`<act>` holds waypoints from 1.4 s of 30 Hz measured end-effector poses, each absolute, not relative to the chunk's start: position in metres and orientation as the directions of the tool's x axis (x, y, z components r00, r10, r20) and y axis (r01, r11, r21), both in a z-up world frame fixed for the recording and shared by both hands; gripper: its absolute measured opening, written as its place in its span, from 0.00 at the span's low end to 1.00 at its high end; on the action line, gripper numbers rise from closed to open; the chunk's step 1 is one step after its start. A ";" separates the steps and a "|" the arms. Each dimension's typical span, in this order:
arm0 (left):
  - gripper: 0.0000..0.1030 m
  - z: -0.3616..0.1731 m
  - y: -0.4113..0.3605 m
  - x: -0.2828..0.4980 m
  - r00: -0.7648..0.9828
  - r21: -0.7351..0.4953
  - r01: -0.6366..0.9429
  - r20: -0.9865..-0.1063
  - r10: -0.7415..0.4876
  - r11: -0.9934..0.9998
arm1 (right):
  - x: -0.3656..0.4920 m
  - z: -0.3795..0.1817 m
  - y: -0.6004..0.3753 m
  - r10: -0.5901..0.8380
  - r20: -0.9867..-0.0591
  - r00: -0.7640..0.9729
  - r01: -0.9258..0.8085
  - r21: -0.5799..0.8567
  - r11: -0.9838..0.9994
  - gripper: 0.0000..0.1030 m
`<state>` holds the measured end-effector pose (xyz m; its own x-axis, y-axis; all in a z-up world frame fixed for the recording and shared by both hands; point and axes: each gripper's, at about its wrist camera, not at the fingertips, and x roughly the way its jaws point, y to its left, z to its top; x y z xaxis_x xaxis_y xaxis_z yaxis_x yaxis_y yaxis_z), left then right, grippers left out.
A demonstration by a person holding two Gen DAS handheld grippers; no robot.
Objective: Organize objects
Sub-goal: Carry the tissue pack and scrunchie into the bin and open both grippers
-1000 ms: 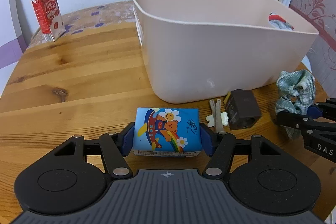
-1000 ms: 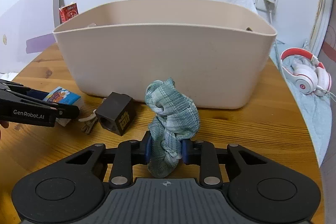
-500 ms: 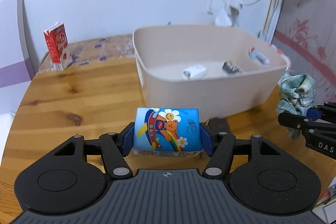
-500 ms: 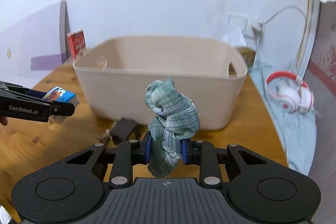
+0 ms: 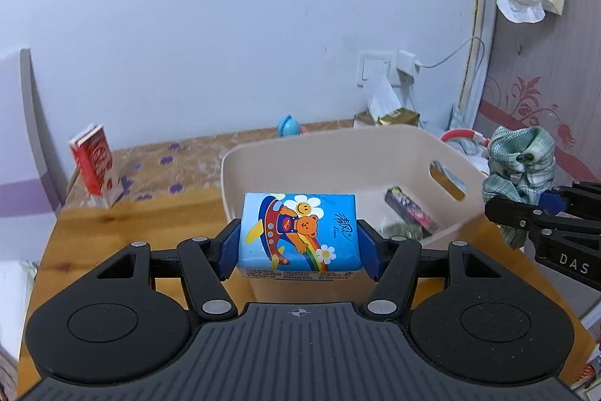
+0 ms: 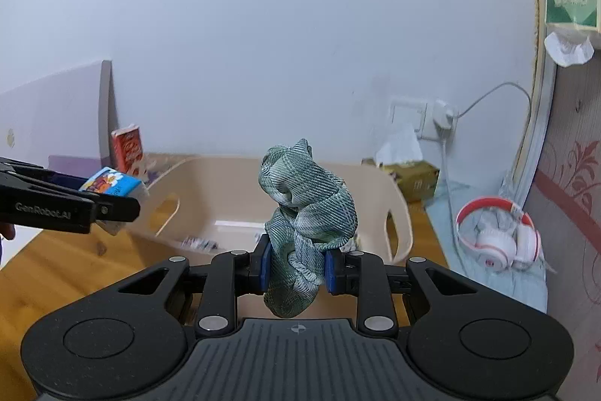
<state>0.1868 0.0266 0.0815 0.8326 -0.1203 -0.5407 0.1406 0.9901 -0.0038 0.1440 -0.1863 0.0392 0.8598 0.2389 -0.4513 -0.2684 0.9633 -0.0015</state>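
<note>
Both loads hang in the air over the tabletop. The left tongs are clamped on a blue tissue pack, held at the near-left rim of the beige tub; the right tongs are clamped on a bunched green checked cloth, which hangs in front of the tub's open mouth.

To drop these well, I'd carry each one clear past the rim before letting go, and bring them low so nothing bounces out. The pack wants setting flat beside the small packets lying on the tub floor; the cloth is limp and may cling to a pad, so open wide and lift straight off.

The pack shows a cartoon bear, a rainbow, flowers and handwritten Chinese characters that I can't make out. The left tool reads "GenRobot.AI", the right "DAS". A red carton stands by the wall, its lettering blurred.
</note>
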 end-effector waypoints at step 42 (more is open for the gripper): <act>0.80 0.042 -0.010 0.287 0.709 0.020 0.166 -0.697 -0.105 0.986 | 0.227 0.020 -0.184 0.168 -0.522 0.836 -0.214 -0.029 0.976 0.93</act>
